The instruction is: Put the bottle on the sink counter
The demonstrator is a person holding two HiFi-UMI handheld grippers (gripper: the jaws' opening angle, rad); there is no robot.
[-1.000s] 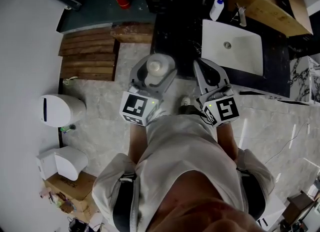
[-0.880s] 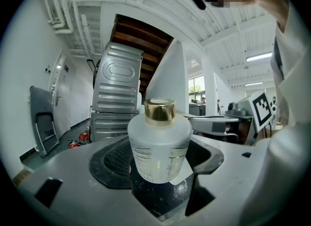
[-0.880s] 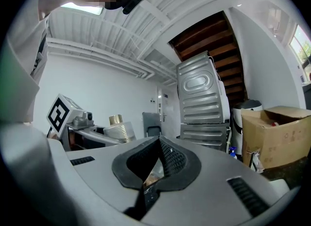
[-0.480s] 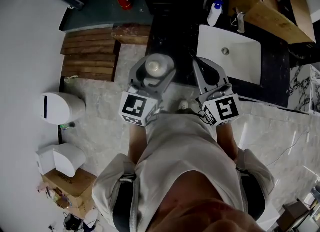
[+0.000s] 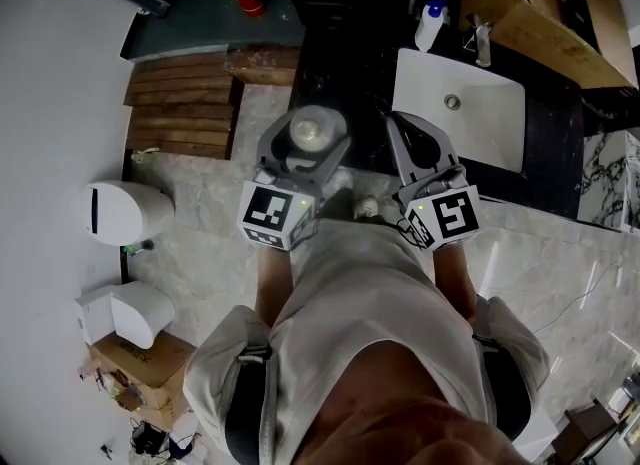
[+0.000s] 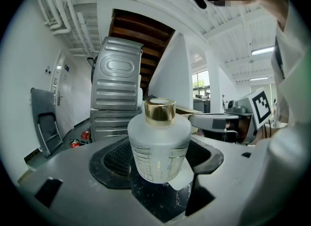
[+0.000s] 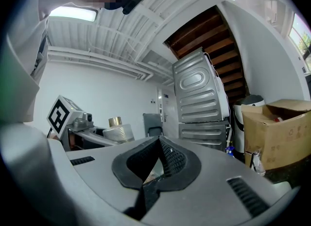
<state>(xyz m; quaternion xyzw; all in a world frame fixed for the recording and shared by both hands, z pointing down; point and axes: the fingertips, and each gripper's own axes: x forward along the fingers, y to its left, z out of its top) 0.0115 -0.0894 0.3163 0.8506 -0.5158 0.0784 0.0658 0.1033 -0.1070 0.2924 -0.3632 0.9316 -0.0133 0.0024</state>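
The bottle (image 6: 159, 145) is showing frosted, matt glass with fine gold print, its cap (image 6: 160, 111) gleaming like polished gold metal. The left tongs (image 6: 158, 166) are showing smooth matt grey plastic, with pads (image 6: 112, 159) of black, finely ribbed rubber. The worktop (image 5: 340, 63) is shining as dark veined stone, the sink (image 5: 480, 118) as glossy white ceramic. The slatted platform (image 5: 185, 108) is showing rough wood.

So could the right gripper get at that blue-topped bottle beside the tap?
Probably yes, with a forward reach: the right gripper is empty, and only bare counter and the basin corner lie between it and the bottle. Its jaws are shut, though, so they would need opening first.
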